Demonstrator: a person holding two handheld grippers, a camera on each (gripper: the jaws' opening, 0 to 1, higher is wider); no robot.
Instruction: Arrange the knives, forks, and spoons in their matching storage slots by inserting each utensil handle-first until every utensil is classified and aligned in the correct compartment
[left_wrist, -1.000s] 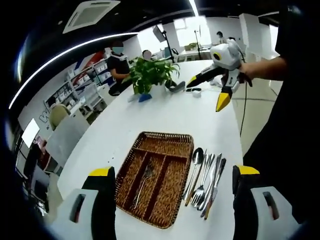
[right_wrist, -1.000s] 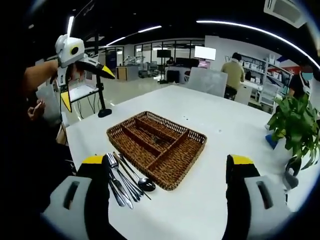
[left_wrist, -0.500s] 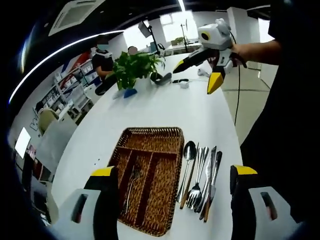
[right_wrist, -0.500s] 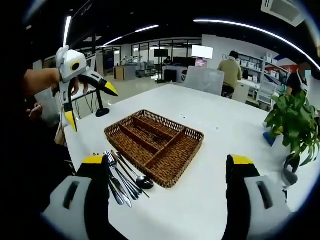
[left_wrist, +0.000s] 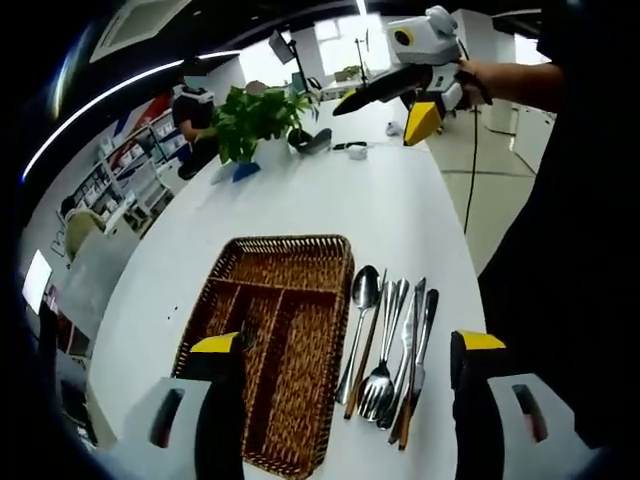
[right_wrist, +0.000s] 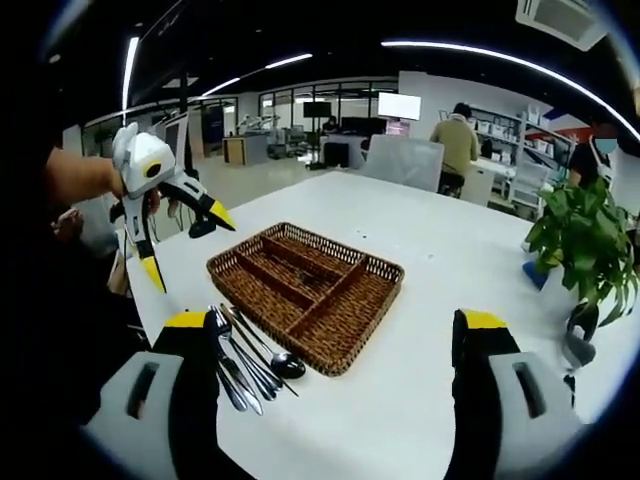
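Observation:
A brown wicker tray with long compartments lies on the white table. Beside it is a loose bunch of utensils: a spoon, forks and knives, handles toward me in the left gripper view. My left gripper hovers open above the tray's near end and the bunch. From the right gripper view it hangs open over the table's left edge, held by a hand. My right gripper is open with nothing between its fingers. It also appears high over the table's far end.
A potted green plant stands at the table's far side, with small dark items near it. The table edge runs close to the utensils. A person's dark clothing is alongside it. People sit at desks behind.
The left gripper has dropped closer to the tray and utensils; in the right gripper view it moved downward toward the table. The utensils and tray have not moved.

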